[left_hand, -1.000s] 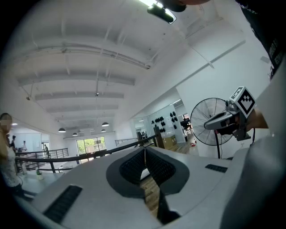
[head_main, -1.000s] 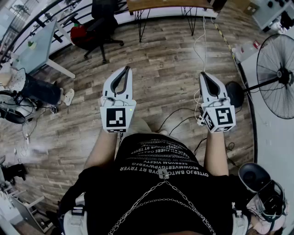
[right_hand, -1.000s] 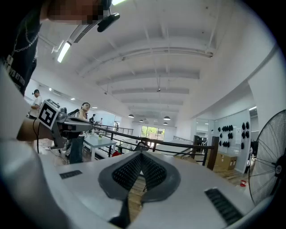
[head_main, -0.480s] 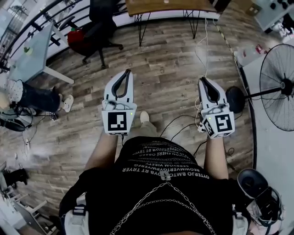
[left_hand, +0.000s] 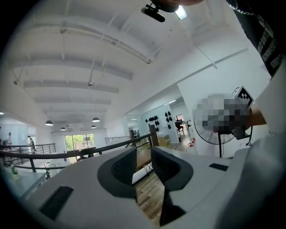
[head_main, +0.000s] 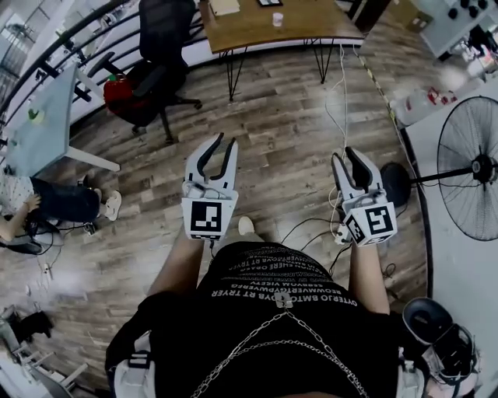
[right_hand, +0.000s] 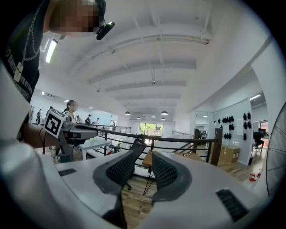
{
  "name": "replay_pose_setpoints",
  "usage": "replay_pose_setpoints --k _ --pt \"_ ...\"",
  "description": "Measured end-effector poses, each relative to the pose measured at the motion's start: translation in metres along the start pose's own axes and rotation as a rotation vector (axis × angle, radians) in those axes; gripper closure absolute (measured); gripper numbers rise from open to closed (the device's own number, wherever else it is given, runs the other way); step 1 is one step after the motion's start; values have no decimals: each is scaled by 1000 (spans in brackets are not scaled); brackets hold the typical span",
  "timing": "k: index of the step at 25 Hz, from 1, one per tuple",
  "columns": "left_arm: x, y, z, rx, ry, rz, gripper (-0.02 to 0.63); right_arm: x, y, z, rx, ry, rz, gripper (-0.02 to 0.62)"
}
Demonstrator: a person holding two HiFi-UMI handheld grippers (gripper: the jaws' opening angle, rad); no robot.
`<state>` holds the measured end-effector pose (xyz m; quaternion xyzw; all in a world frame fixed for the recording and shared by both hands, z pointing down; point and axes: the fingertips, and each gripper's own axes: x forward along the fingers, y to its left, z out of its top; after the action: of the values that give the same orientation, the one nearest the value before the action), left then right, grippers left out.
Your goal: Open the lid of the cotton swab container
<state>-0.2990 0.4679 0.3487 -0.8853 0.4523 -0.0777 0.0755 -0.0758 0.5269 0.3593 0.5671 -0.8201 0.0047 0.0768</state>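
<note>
I stand on a brown wood-plank floor [head_main: 280, 124] with a white tool in each hand, both held out at waist height and well apart from each other. My left gripper [head_main: 226, 139] has its jaws a little apart and opening, with nothing but air and floor between the dark ribbed pads. My right gripper [head_main: 344, 153] is the same: jaws parted and opening, pinching nothing. Neither tool touches anything. Far ahead stands a brown wooden worktop [head_main: 311, 27] on thin black legs. On it, well away from both tools, sits a small white pot [head_main: 277, 19] that may be the cotton swab container. It is too small from here for me to be sure, and I cannot tell how its lid sits. To the left of that worktop is a black office chair [head_main: 159, 39] with a red object [head_main: 118, 87] just beside it. At the far left is a pale grey table [head_main: 47, 116], and nearer than it a person [head_main: 70, 200] in dark trousers low by the floor. On my right a black standing fan [head_main: 467, 194] rises from a round base close to my right tool.
</note>
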Motion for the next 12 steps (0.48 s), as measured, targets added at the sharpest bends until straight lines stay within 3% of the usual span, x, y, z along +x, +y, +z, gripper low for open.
replay_pose_setpoints --k 2,8,12 --pt "15 12 -2 -9 4 -19 456 15 -3 2 16 8 -5 470" --pt "52 48 -1 2 -3 -46 405 54 -14 8 24 21 -37 396" --pt "74 49 -3 -25 -7 -55 385 69 -30 1 33 37 -33 346"
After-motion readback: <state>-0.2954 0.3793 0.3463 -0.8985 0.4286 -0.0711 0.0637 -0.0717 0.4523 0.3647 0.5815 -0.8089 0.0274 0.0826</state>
